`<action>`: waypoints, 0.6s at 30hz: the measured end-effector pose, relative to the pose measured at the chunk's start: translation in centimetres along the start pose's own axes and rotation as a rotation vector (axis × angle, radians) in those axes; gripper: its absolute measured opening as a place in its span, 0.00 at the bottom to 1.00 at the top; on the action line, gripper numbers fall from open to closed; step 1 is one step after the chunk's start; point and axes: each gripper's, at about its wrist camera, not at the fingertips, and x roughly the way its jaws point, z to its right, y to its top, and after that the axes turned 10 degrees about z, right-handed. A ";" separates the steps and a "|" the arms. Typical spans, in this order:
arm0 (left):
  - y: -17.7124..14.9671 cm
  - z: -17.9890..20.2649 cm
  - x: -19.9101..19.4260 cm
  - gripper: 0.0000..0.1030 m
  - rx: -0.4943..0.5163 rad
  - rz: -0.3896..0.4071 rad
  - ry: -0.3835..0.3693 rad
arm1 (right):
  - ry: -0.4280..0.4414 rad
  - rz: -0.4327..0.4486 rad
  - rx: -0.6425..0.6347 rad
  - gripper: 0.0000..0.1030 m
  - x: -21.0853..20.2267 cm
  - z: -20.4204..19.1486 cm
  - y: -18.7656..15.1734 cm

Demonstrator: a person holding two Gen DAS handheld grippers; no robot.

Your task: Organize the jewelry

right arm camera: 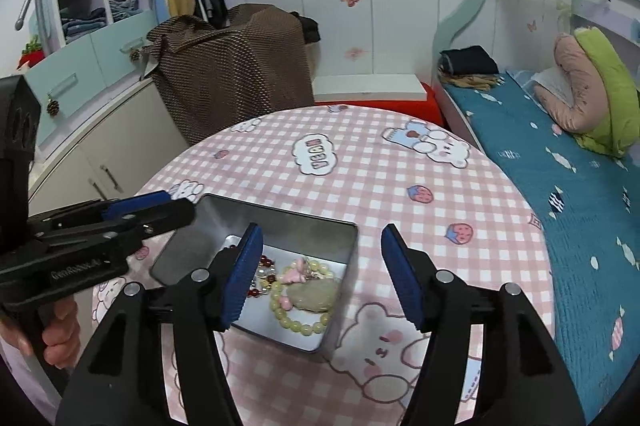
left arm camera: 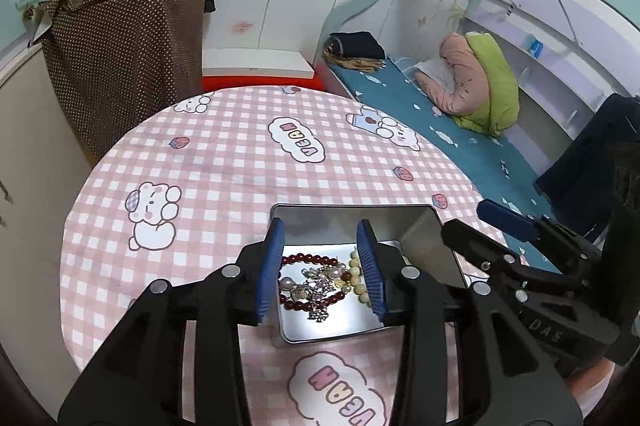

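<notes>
An open metal tin [left arm camera: 280, 334] stands on the round table with the pink checked cloth [left arm camera: 224, 165]. Inside lie a dark red bead bracelet [left arm camera: 308, 258], silver and pearl charms [left arm camera: 316, 282] and a pale bead bracelet [left arm camera: 356, 278]. My left gripper [left arm camera: 320, 266] hangs open just above the tin, with nothing pressed between its blue pads. The right wrist view shows the tin [right arm camera: 340, 330] with a pale green bead bracelet [right arm camera: 296, 322], a green stone [right arm camera: 316, 294] and a pink bow [right arm camera: 294, 274]. My right gripper [right arm camera: 324, 278] is open and straddles the tin's right wall.
A bed with a teal sheet [right arm camera: 580, 205] runs along the table's right side. A brown dotted cloth [left arm camera: 120, 45] covers something behind the table at the left. A low cabinet [right arm camera: 100, 153] stands at the left. A person's hand [right arm camera: 60, 330] holds the left gripper's handle.
</notes>
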 end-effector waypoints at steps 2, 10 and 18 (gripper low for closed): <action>0.0 -0.3 0.0 0.42 -0.003 -0.003 0.008 | -0.008 -0.006 0.009 0.57 0.0 0.2 -0.1; -0.1 -0.4 -0.6 0.51 0.012 -0.003 0.032 | -0.024 -0.005 -0.006 0.59 -0.8 0.0 -0.2; -0.9 0.4 -2.1 0.63 0.044 0.002 0.086 | -0.066 0.004 -0.011 0.76 -2.7 -0.3 -0.7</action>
